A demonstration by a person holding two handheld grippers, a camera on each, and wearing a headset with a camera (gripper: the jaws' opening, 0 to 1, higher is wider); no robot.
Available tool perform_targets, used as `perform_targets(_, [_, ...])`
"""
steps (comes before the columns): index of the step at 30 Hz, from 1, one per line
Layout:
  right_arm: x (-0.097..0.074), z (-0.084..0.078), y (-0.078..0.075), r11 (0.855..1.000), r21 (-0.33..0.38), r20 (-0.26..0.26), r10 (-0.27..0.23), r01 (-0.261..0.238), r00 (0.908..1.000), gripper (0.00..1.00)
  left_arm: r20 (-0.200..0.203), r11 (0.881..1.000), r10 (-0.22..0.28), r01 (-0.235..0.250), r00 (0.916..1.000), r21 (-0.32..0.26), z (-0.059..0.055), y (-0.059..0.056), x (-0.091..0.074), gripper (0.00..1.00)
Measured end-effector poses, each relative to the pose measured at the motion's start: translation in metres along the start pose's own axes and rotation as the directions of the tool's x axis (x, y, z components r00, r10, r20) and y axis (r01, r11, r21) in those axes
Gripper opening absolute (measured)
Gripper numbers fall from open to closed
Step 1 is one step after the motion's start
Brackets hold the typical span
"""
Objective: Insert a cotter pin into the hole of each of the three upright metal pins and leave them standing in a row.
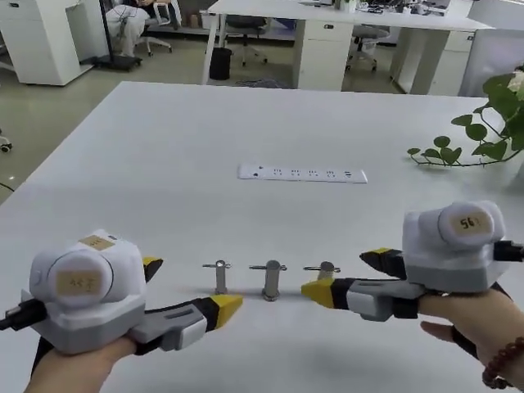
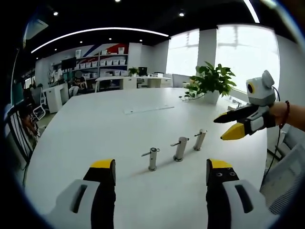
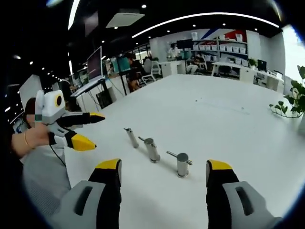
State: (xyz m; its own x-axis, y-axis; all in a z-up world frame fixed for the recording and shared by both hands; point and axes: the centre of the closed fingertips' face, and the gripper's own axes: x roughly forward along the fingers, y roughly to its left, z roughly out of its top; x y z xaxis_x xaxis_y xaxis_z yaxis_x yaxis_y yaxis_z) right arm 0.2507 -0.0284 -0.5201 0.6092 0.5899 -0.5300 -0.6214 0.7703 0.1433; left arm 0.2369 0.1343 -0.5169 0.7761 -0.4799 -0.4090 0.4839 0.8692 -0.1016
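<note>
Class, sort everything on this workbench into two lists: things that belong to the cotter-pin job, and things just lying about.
Belongs to the job: left metal pin, middle metal pin, right metal pin, each with a cotter pin through its top; left gripper and right gripper, both open.

Just lying about: power strip, plant.

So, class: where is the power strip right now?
The power strip lies mid-table in the head view, beyond the row of three metal pins, left of the plant.
</note>
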Motion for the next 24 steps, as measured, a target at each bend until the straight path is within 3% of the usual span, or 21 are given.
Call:
perform_targets(12, [-0.009, -0.007, 0.007, 0.994, 0.093, 0.088, -0.061, 0.053, 0.9943, 0.79, -0.005, 0.999, 0.041, -0.041, 0.9991, 0.017, -0.002, 0.002, -0.012, 0.9])
perform_targets(18, [-0.012, -0.011, 0.015, 0.996, 0.076, 0.081, -0.056, 0.05, 0.9951, 0.83, -0.006, 0.998, 0.07, -0.07, 0.9975, 0.0, -0.007, 0.008, -0.016, 0.96])
perform_targets(24, [-0.014, -0.01, 0.016, 0.995, 0.083, 0.095, -0.062, 0.054, 0.9935, 0.86, -0.004, 0.998, 0.065, -0.065, 0.9979, 0.004, -0.007, 0.006, -0.02, 0.99])
